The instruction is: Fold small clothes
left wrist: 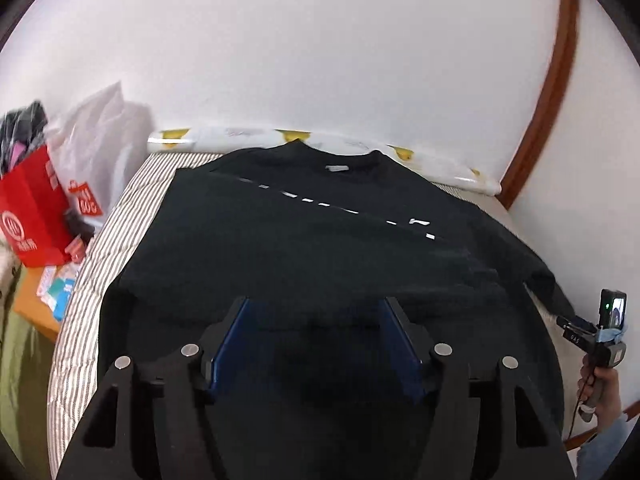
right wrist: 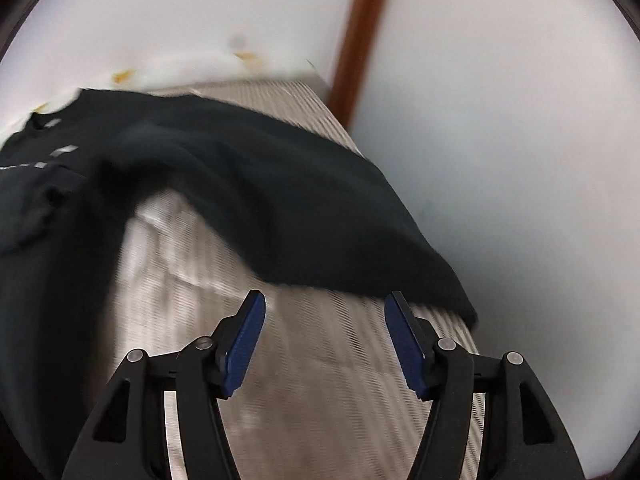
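A black shirt (left wrist: 320,240) lies spread on the striped bed (left wrist: 100,260); the left gripper (left wrist: 316,312) hovers over it, jaws apart.

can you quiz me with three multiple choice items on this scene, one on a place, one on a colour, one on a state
1. Where does the red bag sit?
A. left of the bed
B. on the shirt
C. on the wall

2. What colour is the shirt?
A. white
B. black
C. yellow

3. How is the right hand-held gripper?
A. shut on the shirt
B. open, holding nothing
C. shut on a bag

Key: 1 A, it stands beyond the striped cover's left edge; 2 B, dark cloth with white print; 3 B, pads apart over bare cover.
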{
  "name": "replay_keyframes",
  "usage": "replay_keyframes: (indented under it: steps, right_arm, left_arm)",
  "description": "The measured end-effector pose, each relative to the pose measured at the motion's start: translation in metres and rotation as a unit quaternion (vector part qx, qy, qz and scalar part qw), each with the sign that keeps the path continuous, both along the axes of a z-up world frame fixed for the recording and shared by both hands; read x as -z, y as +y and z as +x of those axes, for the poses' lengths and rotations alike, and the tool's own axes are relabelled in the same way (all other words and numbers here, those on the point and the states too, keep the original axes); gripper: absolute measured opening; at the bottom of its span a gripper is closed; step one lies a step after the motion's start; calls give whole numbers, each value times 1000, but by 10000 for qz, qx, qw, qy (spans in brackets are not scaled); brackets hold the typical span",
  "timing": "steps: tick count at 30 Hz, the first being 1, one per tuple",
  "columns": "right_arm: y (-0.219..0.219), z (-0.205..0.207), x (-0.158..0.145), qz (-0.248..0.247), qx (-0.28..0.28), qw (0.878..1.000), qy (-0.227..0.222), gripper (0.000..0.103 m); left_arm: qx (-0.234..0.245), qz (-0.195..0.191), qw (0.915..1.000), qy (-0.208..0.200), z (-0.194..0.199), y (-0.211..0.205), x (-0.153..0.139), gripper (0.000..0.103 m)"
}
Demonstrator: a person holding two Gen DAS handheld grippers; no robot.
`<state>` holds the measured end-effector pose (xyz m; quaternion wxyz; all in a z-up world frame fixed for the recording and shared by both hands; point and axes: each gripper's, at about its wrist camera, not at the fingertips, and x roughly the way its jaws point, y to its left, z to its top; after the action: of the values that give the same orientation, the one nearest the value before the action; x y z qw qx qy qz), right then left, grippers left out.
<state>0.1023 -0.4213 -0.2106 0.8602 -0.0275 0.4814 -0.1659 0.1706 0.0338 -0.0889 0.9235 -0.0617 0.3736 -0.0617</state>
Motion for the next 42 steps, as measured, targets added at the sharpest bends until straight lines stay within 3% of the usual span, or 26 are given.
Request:
replay_keyframes:
  steps: [4,9,12,13,15,16,19,23,25,29,34,38,42]
  right_arm:
    - [-10,7,7,131,-60,9999,-45,62]
    - [-8,27,8,-231,-164,9996,-40,69]
    - [-10,37,8,-147,-112,9998,-85,69]
    - [-13,39,7,7,-103,9999,-139,62]
    - [-19,43,8,524,-55,9982,-276,30]
    - [-17,44,6,532,17,9980,-336,11]
    - [-13,50,-6,48,152,9984,-534,7]
    - [-25,63,-61,259,580,9905,-1217,6]
    - [-19,65,-89,383,511,9871,-1472,6]
    - [28,76,-144,433,-29,9785,-2018,6]
    - [132,81,-194,737,-1068,9634,-2344,6]
    - [224,83,-192,1080,-1950,9479,-2277,6]
    - [307,95,-147,1093,-2522,9448,-1784,7]
  left_arm:
    - [-32,242,9997,-23,0,-16,-3,63]
    - [-139,279,9994,120,5,-17,0,63]
    - [-211,288,9992,170,6,-15,1,63]
    - [-234,254,9992,184,6,-12,1,63]
    - [-258,201,9993,185,5,-9,2,63]
    - [-291,172,9992,205,6,-6,3,63]
    - [-315,100,9991,260,3,1,5,63]
    - [-353,137,9991,165,-5,17,3,63]
    - [-397,80,9990,176,-6,25,4,63]
    - [-493,-196,9983,262,-11,46,12,63]
    - [-572,-280,9975,297,-20,65,19,63]
    - [-763,-443,9953,398,-21,89,27,63]
    - [-864,-555,9933,521,-21,105,34,63]
